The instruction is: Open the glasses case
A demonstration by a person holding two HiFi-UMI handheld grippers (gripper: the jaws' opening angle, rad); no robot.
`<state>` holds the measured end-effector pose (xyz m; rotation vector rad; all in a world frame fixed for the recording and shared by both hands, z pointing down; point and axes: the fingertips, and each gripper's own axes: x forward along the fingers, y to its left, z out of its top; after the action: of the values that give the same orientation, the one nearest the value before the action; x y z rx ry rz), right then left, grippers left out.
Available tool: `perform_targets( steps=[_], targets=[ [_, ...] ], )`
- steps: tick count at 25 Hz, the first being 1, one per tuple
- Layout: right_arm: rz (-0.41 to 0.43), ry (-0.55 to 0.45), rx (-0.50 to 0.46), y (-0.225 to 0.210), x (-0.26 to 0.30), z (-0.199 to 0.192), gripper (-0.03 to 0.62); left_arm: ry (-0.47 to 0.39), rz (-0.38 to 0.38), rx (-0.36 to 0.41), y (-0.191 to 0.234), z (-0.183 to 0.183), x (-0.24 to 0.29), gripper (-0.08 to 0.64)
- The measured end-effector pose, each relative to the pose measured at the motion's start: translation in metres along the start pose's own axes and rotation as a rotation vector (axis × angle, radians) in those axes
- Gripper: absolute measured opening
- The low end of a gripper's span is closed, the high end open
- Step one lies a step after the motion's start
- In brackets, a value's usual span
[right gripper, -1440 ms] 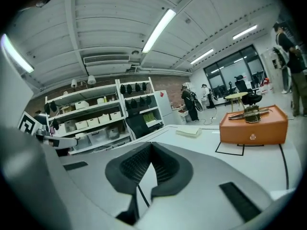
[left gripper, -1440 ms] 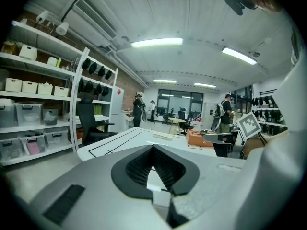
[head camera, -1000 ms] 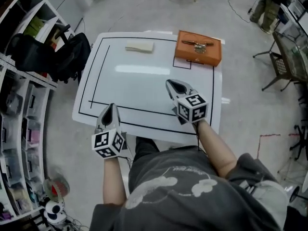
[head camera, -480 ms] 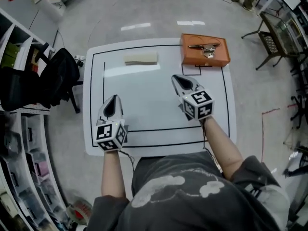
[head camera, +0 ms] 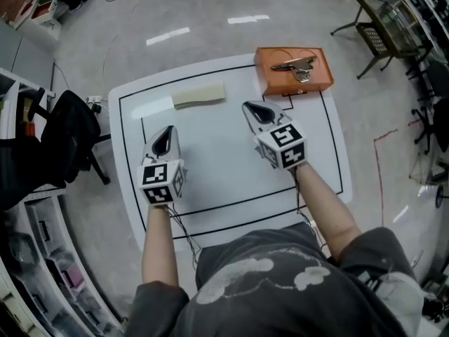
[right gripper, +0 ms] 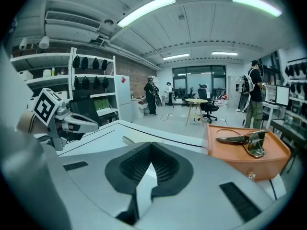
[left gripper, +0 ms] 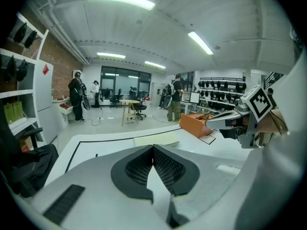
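Note:
A pale cream, flat oblong case [head camera: 198, 94] lies on the white table [head camera: 224, 181] near its far left. In the left gripper view the cream case [left gripper: 156, 140] sits just beyond the jaws. My left gripper [head camera: 163, 137] hovers over the table's left side, a short way in front of the case, shut and empty. My right gripper [head camera: 254, 111] is shut and empty over the table's middle, between the case and an orange box [head camera: 292, 79]. In their own views the left gripper [left gripper: 153, 147] and right gripper [right gripper: 151, 145] have their pads meeting at the tips.
The orange box [right gripper: 247, 155] at the far right corner carries a metal clasp-like piece [head camera: 298, 67] and a thin strap. Black lines mark a frame on the table. A black bag on a chair [head camera: 66, 135] stands left of the table. Shelves line the left wall; people stand far off.
Both grippers have moved forward over the table toward its far side. The left one came in from the near edge and now sits closer to the cream case.

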<state>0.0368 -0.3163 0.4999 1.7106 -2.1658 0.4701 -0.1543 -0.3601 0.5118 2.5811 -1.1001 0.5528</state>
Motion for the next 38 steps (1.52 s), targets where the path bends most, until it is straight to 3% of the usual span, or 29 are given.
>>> perform_targets(
  steps=[4, 11, 13, 17, 24, 28, 38],
  targets=[
    [-0.01, 0.048, -0.045, 0.0, 0.017, 0.004, 0.013, 0.032, -0.009, 0.023, 0.013, 0.004, 0.028, 0.003],
    [0.037, 0.139, -0.16, 0.009, 0.048, -0.001, 0.159, 0.158, -0.019, 0.084, 0.026, -0.019, 0.069, 0.003],
    [0.059, 0.174, -0.163, 0.012, 0.056, -0.009, 0.225, 0.187, -0.017, 0.092, 0.027, -0.025, 0.077, 0.003],
    [0.077, 0.211, -0.176, 0.013, 0.07, -0.018, 0.284, 0.231, -0.012, 0.098, 0.03, -0.031, 0.09, 0.003],
    [0.083, 0.202, -0.195, 0.012, 0.086, -0.015, 0.29, 0.309, 0.003, 0.095, 0.034, -0.04, 0.106, 0.003],
    [0.09, 0.208, -0.218, 0.009, 0.093, -0.015, 0.29, 0.307, 0.013, 0.079, 0.036, -0.042, 0.108, 0.003],
    [0.151, 0.35, -0.526, 0.012, 0.126, -0.034, 0.337, 0.306, 0.008, 0.062, 0.037, -0.041, 0.108, 0.003]
  ],
)
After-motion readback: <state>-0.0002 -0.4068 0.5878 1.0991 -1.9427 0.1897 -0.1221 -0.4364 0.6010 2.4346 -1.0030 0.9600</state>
